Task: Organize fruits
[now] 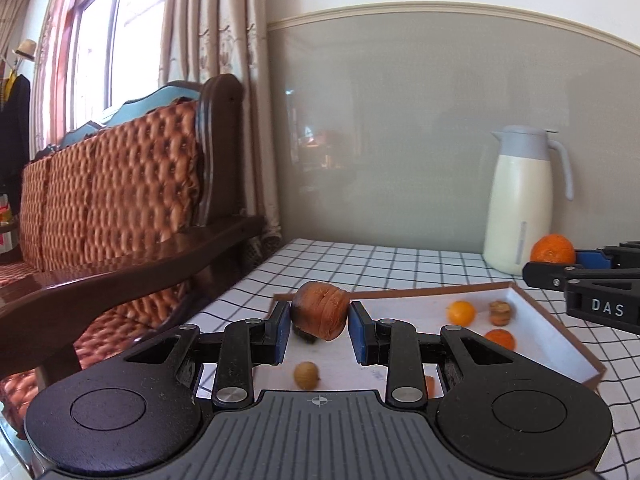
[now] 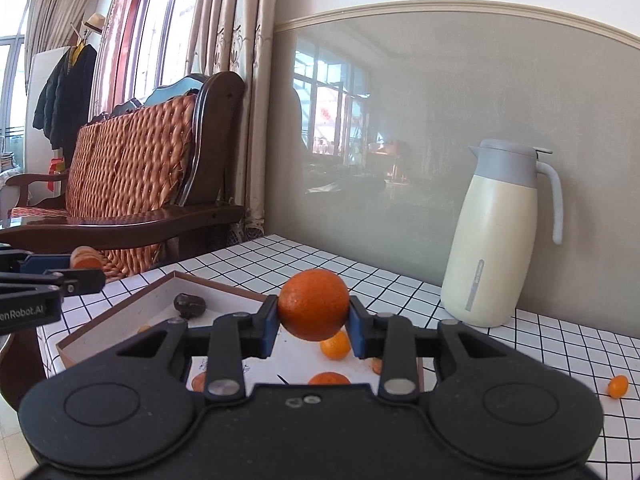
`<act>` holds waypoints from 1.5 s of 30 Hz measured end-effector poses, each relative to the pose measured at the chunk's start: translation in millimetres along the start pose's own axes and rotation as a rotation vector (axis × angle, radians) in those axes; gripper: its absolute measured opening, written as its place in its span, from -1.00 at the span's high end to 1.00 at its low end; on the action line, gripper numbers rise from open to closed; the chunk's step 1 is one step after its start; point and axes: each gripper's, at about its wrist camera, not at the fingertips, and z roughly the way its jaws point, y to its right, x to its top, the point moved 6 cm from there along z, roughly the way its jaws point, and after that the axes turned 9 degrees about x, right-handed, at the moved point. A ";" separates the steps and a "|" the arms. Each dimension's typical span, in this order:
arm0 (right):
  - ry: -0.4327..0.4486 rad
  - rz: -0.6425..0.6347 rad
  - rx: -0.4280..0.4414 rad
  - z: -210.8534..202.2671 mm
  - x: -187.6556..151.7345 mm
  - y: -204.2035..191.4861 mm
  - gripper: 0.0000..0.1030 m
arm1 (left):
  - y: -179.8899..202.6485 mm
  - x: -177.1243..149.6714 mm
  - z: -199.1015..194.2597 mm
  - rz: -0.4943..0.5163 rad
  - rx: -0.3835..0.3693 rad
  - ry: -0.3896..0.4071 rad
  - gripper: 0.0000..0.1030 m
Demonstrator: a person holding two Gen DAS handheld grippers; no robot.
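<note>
Fruits gripped in both jaws, wrinkled brown fruit left, round orange right, hover above shallow white cardboard tray.

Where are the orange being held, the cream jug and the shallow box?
orange (image 2: 313,305), right wrist view, middle of its front skin.
cream jug (image 2: 494,248), right wrist view, middle of its body.
shallow box (image 1: 536,312), left wrist view, inner face of its right wall.

The counter, under a black-gridded white cloth, fills the lower right of the frame; a cream jug stands at right; a shallow tray lies lower left; a small orange fruit sits far right.
</note>
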 end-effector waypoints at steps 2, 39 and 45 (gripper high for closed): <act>-0.003 0.007 -0.006 6.8 0.4 1.3 0.49 | -6.2 1.2 8.2 -0.015 0.008 -0.008 0.38; -0.065 0.082 -0.131 62.0 -18.8 67.2 -0.86 | 24.0 -3.9 102.0 0.007 0.054 -0.032 -1.00; -0.072 0.080 -0.122 60.8 -20.6 65.0 -0.86 | 19.2 -8.3 99.0 0.007 0.057 -0.040 -1.00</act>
